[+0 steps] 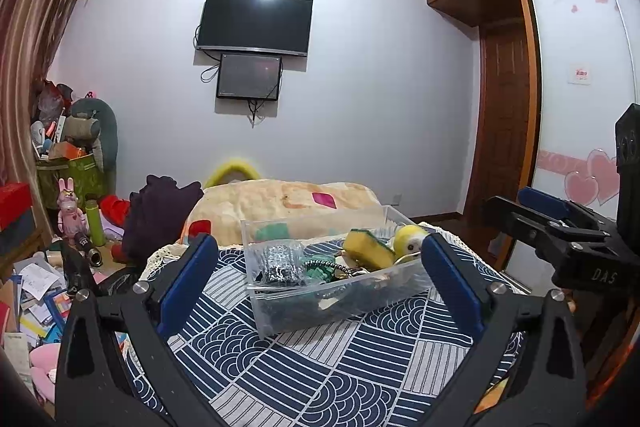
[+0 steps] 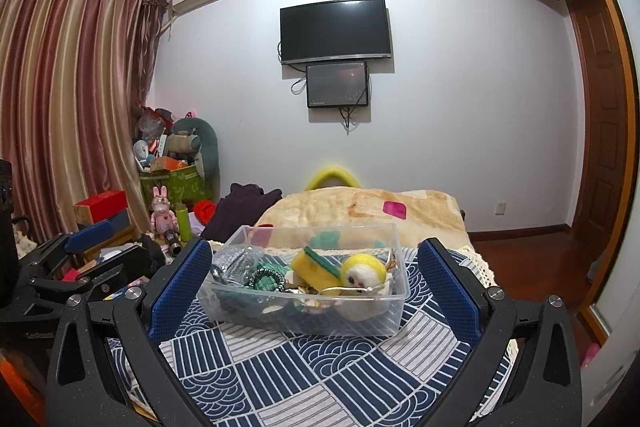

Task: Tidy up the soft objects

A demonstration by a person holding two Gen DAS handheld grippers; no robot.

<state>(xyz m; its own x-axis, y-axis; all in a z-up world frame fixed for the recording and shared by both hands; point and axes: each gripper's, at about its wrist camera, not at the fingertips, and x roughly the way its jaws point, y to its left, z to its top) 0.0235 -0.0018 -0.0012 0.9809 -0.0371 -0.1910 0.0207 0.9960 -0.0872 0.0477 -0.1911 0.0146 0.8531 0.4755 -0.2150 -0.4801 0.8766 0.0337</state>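
Observation:
A clear plastic box [image 1: 280,319] [image 2: 384,319] stands on a table with a blue-and-white patterned cloth [image 1: 320,379] [image 2: 304,379]. It holds a yellow-and-green sponge [image 1: 366,247] [image 2: 310,267], a yellow-and-white felt doll [image 1: 408,239] [image 2: 364,273], a silver scrubber [image 1: 280,259] [image 2: 232,261] and a green braided thing [image 1: 320,267] [image 2: 266,281]. My left gripper [image 1: 320,279] is open and empty, its pads on either side of the box. My right gripper [image 2: 316,283] is open and empty, also framing the box. The right gripper shows at the right in the left wrist view [image 1: 560,227].
Behind the table lies a bed with a beige blanket [image 1: 280,199] [image 2: 360,207] and a dark garment [image 1: 160,219] [image 2: 244,203]. Toys, a green bin [image 2: 176,183] and papers [image 1: 32,291] clutter the floor at left. A wardrobe [image 1: 576,67] stands at right.

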